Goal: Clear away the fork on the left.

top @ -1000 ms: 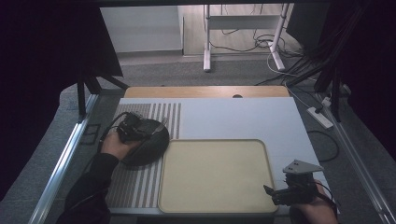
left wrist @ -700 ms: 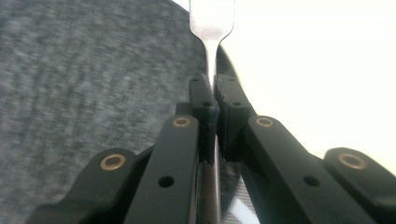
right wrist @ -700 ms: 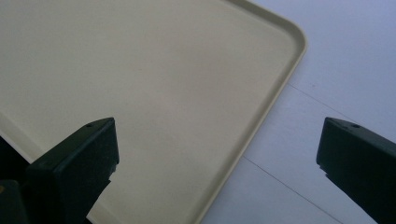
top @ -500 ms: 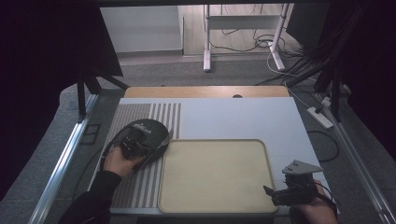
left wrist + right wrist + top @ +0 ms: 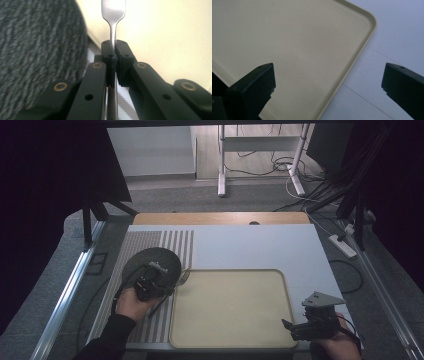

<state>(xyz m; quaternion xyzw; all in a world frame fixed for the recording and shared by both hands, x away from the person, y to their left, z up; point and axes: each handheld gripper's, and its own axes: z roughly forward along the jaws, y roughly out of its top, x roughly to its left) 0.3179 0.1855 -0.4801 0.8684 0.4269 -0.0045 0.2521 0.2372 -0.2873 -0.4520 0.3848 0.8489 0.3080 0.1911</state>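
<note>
At the left edge of the cream tray (image 5: pixel 232 307), the left tool (image 5: pixel 172 279) is clamped on the handle of a metal fork (image 5: pixel 113 30), its jaws pressed together on the thin stem. In the left tool's own view the fork's wider end reaches out over the tray, with the dark grey round plate (image 5: pixel 151 264) just beside it on the striped mat (image 5: pixel 145 245). From above, the plate lies partly under the person's left hand (image 5: pixel 132 301). The right tool (image 5: pixel 292 327) hovers at the tray's near right corner, jaws wide apart with nothing between them, above the white worktop (image 5: pixel 250 245)
</note>
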